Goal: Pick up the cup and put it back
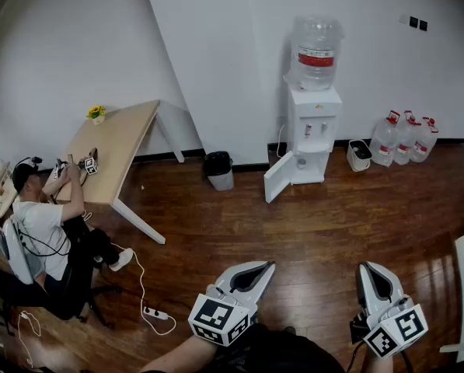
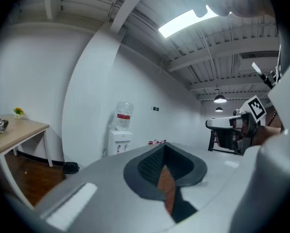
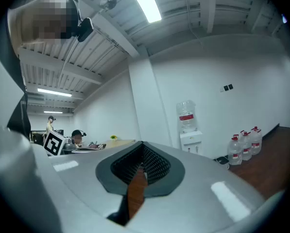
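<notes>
The head view alone takes in the floor (image 1: 239, 224). A bin (image 1: 218, 169) stands near the dispenser (image 1: 313, 142), whose lower door (image 1: 278, 186) hangs open. Spare bottles (image 1: 405, 137) line the wall to the right, and a power strip (image 1: 155, 313) lies near a seated person (image 1: 45, 224). The left gripper (image 1: 266, 266) and right gripper (image 1: 364, 269) sit low in that view, well apart, both roughly level and aimed at the dispenser wall.

Each gripper view shows its own jaws closed tip to tip with nothing between them; only a sliver of floor shows behind the tips. The left gripper view adds the ceiling light (image 2: 183, 22) and, at its right edge, the other gripper's marker cube (image 2: 255, 108). The right gripper view catches the left one's cube (image 3: 54, 142) and a second, standing person (image 3: 50, 123) far off.

A plant (image 1: 96, 113) stands on the desk (image 1: 123, 138) at its far corner. No view lets a cup be made out, so its place and axis cannot be told. The items at the desk's left edge, by the seated person's hands, are too small to identify.
</notes>
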Demonstrator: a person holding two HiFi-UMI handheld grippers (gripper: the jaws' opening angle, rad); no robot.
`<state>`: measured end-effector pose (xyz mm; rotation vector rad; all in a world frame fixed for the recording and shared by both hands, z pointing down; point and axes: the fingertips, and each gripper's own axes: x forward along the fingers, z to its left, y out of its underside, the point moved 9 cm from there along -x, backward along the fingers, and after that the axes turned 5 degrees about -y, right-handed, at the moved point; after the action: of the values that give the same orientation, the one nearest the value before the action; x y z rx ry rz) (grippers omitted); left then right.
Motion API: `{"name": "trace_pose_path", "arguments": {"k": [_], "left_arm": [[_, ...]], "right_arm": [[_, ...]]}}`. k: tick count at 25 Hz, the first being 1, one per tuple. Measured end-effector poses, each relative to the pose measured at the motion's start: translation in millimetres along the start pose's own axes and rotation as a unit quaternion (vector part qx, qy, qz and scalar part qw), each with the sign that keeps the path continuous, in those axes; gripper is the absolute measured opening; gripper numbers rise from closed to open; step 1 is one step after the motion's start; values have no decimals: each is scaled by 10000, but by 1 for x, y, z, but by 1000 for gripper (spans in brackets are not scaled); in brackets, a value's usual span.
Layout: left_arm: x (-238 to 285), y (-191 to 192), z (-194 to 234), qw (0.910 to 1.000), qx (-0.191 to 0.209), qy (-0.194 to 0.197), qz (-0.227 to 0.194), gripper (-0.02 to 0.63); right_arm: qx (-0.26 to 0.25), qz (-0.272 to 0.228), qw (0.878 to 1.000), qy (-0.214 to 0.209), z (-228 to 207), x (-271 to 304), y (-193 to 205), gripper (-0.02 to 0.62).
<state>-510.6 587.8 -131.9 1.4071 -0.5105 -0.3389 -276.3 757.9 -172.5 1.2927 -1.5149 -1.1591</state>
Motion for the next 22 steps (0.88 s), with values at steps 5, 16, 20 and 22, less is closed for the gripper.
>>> {"name": "trace_pose_path", "arguments": {"k": [5,16,20,22], "left_arm": [[17,2,-21,9997,-15,-203,-104,212],[73,8,12,9991,-148,-399,46,210],[115,5,57,9991,-207,-367,-5,212],[137,-1,81,9993,-203,-316,-17,212]], "right_arm": [[-15,65,9999,-105,-32,-11,0,0],[43,222,9992,-343,-81,46,7,0],[33,269,9992,-307,-101,103,7,0],[-36,308,9991,-287,-110,136,2,0]]}}
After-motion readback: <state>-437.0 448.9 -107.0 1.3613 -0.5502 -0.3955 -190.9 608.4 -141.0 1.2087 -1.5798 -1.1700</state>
